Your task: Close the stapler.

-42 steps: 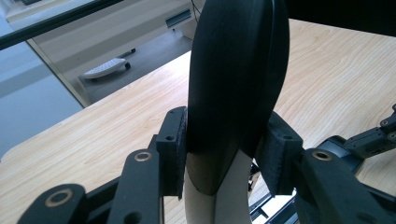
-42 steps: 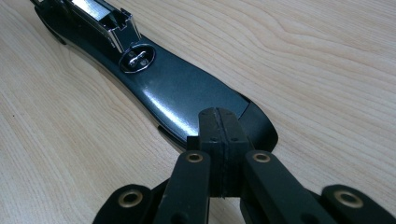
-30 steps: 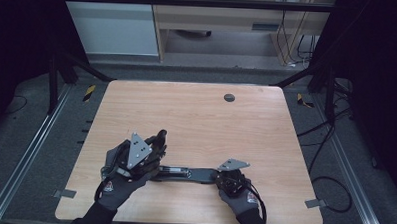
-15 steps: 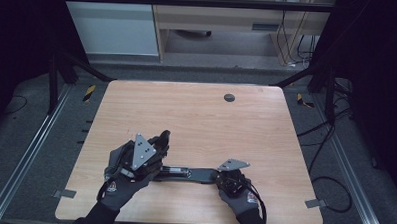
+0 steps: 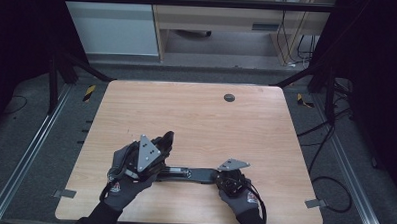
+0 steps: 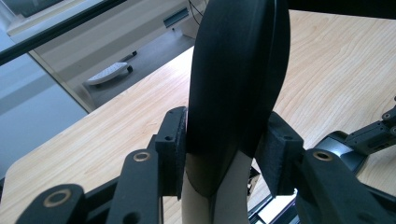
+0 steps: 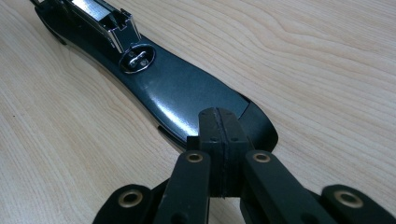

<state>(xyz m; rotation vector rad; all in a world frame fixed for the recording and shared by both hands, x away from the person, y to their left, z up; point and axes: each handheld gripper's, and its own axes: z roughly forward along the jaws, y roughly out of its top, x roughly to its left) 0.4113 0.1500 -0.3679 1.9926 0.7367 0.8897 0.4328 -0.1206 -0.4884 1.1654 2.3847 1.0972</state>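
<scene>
So you've got a black stapler (image 5: 192, 174) folded open on the wooden table (image 5: 206, 122), sitting near the front edge, roughly in the middle between your two hands. The flat base part lies along the tabletop and runs from your left hand over to your right one.

Your left gripper (image 6: 228, 154) has its jaws clamped on the raised black arm of the stapler, pads pressing on both sides of it, so it's a fairly narrow grip holding that top part, which stands up at a steep angle. From the high view your left hand (image 5: 129, 172) is wrapped around the gripper with the grey plate on top, tilted.

Your right gripper (image 7: 219, 126) is squeezed fully together, the two pads meeting flat with nothing between them, and the tips rest down on the rounded end of the stapler's base. In the right gripper view you can see the shiny metal staple track (image 7: 100, 16) further along the base, up toward the far end
</scene>
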